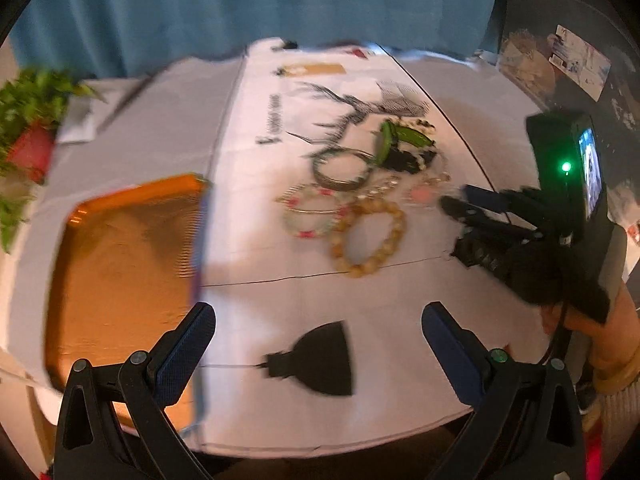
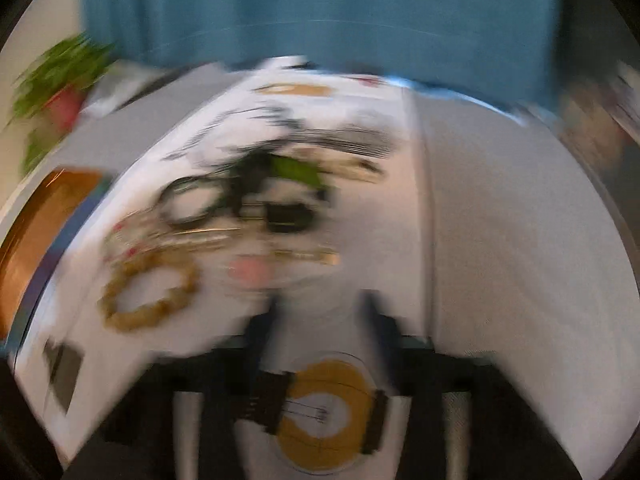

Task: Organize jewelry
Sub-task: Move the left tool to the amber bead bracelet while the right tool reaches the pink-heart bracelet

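Note:
A heap of jewelry lies on a white printed cloth: a yellow bead bracelet (image 1: pixel 370 236), a pale bangle with pink spots (image 1: pixel 314 216), a dark metal bangle (image 1: pixel 342 170), a green piece (image 1: pixel 394 138) and a pink pendant (image 1: pixel 422 194). An orange tray (image 1: pixel 124 264) sits empty at the left. My left gripper (image 1: pixel 318 344) is open above the cloth's near part, short of the heap. My right gripper (image 1: pixel 454 200) reaches in from the right, its tips beside the pink pendant. The right wrist view is badly blurred; the bead bracelet (image 2: pixel 150 292) and pendant (image 2: pixel 250 270) show, and the fingers (image 2: pixel 262 332) stand apart.
A potted green plant in a red pot (image 1: pixel 30 136) stands at the far left. A teal curtain (image 1: pixel 256 0) hangs behind the table. A black tassel print (image 1: pixel 320 358) marks the cloth near my left gripper. The table edge (image 1: pixel 320 446) runs close below.

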### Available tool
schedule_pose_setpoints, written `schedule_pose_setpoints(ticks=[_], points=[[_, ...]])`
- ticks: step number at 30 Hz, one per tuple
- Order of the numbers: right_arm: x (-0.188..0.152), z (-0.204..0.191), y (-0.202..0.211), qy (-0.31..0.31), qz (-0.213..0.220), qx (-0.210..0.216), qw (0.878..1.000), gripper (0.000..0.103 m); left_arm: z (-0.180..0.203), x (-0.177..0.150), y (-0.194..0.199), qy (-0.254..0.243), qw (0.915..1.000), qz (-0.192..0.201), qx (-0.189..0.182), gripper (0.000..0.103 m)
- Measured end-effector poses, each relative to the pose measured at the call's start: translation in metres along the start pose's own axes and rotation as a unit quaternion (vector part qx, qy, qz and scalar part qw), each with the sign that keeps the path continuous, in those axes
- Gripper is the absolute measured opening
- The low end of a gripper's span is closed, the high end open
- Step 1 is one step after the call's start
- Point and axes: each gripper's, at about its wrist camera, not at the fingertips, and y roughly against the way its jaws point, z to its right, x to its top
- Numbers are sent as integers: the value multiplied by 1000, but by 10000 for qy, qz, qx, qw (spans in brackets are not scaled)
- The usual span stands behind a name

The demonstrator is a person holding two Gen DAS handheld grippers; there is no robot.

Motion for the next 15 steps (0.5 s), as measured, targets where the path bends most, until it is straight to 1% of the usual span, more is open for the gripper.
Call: schedule_pose_setpoints(ticks=[2,3,5,7,8,9,10,11,12,13,14,15], points=[[8,-11,-4,522,-45,110,9986,29,4,7,-11,89,9999,-16,-68,103],[10,-14,-5,646,-37,152,9978,31,5,10,-16,110,9999,-32,-80,103],[14,-15,-10,788,5,245,9966,31,8,20,-30,158,9997,-118,-122,103],[14,-10,-11,746,-1,457,9962,28,10,28,-43,240,9993,-251,-107,101],[13,-7,-11,688,-15,566,9960,17,10,31,-49,277,9991,-294,-133,99],[12,-3,-10,651,-21,539,9964,8,10,34,-55,318,9987,-357,-184,96],[9,-1,-8,634,-55,458,9969,8,10,36,-62,376,9978,-462,-281,87],[6,7,-5,485,-116,408,9979,8,9,37,-68,442,9965,-598,-384,71],[0,13,-1,321,-149,379,9987,8,7,37,-73,496,9952,-705,-466,66],[-7,19,4,181,-168,356,9991,8,7,38,-71,524,9956,-614,-479,64],[-13,26,9,59,-177,300,9994,8,7,38,-70,552,9952,-556,-589,56],[-19,30,13,0,-168,235,9996,8,6,38,-71,584,9943,-607,-651,56]])
